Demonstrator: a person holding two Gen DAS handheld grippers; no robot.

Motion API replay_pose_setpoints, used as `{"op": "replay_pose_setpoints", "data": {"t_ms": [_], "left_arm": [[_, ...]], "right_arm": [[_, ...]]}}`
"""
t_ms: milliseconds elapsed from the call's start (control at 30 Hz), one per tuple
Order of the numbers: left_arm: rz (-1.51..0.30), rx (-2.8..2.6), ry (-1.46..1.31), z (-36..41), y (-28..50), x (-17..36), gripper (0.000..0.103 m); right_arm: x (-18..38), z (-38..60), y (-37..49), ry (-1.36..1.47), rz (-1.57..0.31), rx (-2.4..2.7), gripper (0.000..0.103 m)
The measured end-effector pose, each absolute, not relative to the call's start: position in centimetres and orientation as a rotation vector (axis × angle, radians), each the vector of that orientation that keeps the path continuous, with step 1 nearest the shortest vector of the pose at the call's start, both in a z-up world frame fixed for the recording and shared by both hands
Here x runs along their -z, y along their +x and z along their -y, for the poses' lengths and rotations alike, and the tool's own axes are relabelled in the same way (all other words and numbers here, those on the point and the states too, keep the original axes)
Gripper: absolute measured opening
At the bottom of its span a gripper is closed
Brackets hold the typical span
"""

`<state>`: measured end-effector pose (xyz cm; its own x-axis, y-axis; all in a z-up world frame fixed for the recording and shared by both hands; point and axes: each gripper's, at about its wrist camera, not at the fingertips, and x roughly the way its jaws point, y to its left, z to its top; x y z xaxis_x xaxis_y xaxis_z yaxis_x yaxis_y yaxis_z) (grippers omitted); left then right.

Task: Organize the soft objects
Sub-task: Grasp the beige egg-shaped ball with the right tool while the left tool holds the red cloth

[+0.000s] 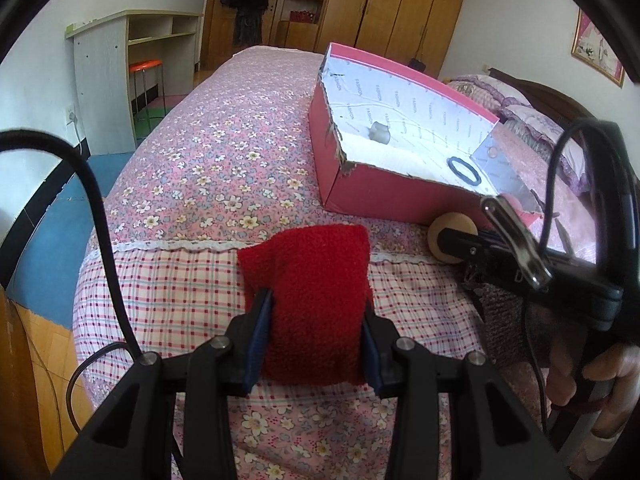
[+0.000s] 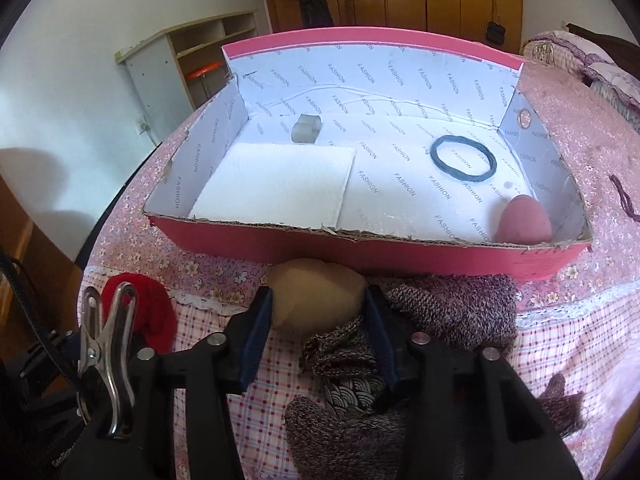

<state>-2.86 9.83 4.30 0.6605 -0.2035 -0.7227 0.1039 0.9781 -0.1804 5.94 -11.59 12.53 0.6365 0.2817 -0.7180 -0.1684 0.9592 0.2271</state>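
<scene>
My left gripper [image 1: 316, 312] is shut on a red fluffy cloth [image 1: 316, 292] that rests on the bed; the cloth also shows in the right wrist view [image 2: 140, 304]. My right gripper [image 2: 318, 312] is shut on a tan round sponge [image 2: 316, 300], also seen in the left wrist view [image 1: 444, 236], just in front of the pink box [image 2: 360, 250]. The box [image 1: 360, 188] holds a white foam sheet [image 2: 276, 180], a grey block [image 2: 306, 128], a black elastic ring [image 2: 464, 158] and a pink egg sponge [image 2: 524, 220].
A purple-grey knitted glove [image 2: 452, 308] and patterned cloth [image 2: 352, 396] lie under my right gripper. The bed [image 1: 224, 152] has a floral cover. A white shelf unit [image 1: 116, 76] and orange stool [image 1: 146, 66] stand on the left, wardrobes [image 1: 404, 4] behind.
</scene>
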Motion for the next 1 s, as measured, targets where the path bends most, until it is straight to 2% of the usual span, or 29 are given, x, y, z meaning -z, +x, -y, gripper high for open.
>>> {"op": "replay_pose_setpoints", "data": {"t_ms": [267,600,1000], "left_arm": [[-0.835,0.160,-0.125,-9.6,-3.0,-4.7,0.042],[-0.827,0.164,-0.129,-9.4,-3.8,-5.9,0.042],[-0.793,0.188,-0.107,-8.1,-4.5,-8.0,0.042]], "right_arm": [[-13.2,12.3,4.5,0.184,-0.821,-0.304,0.037],[-14.7,13.3,2.2,0.269,-0.785,-0.416,0.037],[-18.3,14.6,-1.1,0.253,-0.615,-0.485,0.037]]}}
